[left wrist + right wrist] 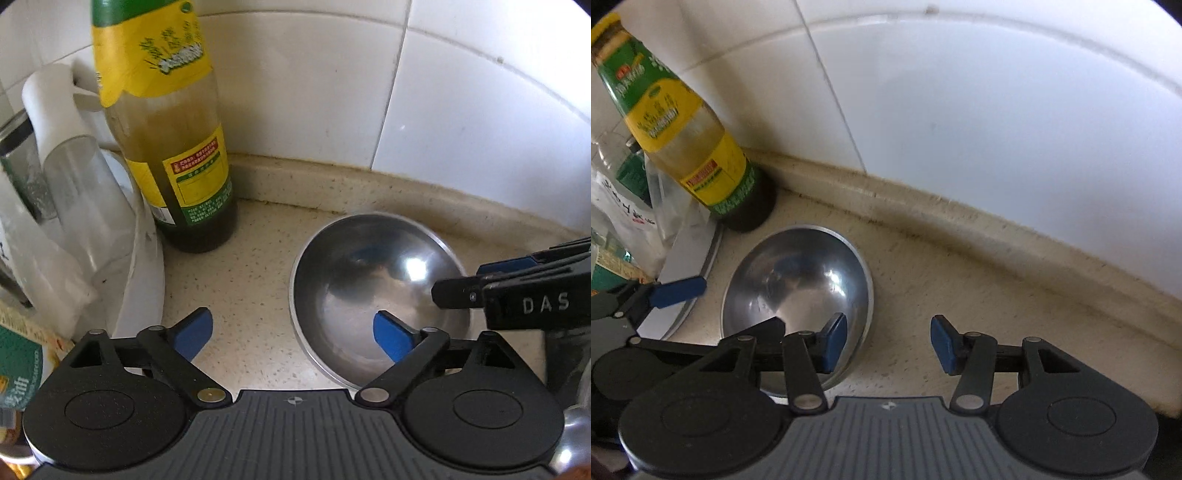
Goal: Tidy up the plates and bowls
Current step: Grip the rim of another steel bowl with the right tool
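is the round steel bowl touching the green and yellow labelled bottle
Apart. The left wrist view shows a strip of bare speckled counter between the steel bowl and the bottle.

Top of the oil bottle [162,122] cut off by the left wrist frame; near rim of the steel bowl [798,280] hidden behind gripper linkage; small print on the bottle label [201,181] blurred beyond reading; packets [617,206] cropped at the left edge
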### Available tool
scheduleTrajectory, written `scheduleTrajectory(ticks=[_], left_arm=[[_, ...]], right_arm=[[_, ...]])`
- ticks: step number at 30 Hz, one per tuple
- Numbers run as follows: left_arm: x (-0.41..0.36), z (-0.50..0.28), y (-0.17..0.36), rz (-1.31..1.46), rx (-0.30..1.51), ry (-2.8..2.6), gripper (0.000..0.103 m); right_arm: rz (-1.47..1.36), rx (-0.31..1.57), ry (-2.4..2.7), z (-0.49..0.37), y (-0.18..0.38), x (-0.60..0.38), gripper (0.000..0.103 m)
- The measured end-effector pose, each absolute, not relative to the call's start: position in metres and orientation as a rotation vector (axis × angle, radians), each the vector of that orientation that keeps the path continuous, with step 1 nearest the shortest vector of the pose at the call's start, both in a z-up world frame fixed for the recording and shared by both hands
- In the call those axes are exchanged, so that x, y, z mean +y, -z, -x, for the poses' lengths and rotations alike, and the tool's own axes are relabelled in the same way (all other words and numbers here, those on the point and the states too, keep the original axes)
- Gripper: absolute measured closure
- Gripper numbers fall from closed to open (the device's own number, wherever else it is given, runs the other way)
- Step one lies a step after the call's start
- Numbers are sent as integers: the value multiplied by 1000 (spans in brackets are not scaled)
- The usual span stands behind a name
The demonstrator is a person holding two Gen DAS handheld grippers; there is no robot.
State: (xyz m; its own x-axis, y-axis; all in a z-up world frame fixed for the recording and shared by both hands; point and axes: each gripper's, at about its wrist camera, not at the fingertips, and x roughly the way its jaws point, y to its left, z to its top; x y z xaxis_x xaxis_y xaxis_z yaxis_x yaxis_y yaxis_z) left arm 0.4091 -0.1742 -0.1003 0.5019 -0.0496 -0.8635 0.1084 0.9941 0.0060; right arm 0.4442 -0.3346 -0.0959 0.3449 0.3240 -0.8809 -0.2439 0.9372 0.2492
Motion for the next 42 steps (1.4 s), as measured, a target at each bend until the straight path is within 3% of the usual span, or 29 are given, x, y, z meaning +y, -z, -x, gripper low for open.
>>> scheduleTrajectory(ticks=[8,14,16,17,20,24,42], left_arm=[[-183,-416,118,-128,1051,91,3],[-187,-418,123,-149,1049,104,4],[-189,-422,127,-158,1048,120,9],[-190,-421,127,-163,1046,122,19],[-190,-421,129,-138,1036,158,33],[-190,-420,128,-124,1035,183,46],[-188,-419,122,-103,1038,219,69]], right_arm=[[-80,1168,-376,-441,104,-328,36],[-72,1165,-388,-439,102,-330,51],[-68,1169,-391,-438,103,-329,53],[-69,1169,-394,-438,103,-329,54],[-65,1168,-408,-436,102,-328,59],[-58,1162,-420,-433,102,-324,62],[-87,1160,-421,-433,97,-332,63]])
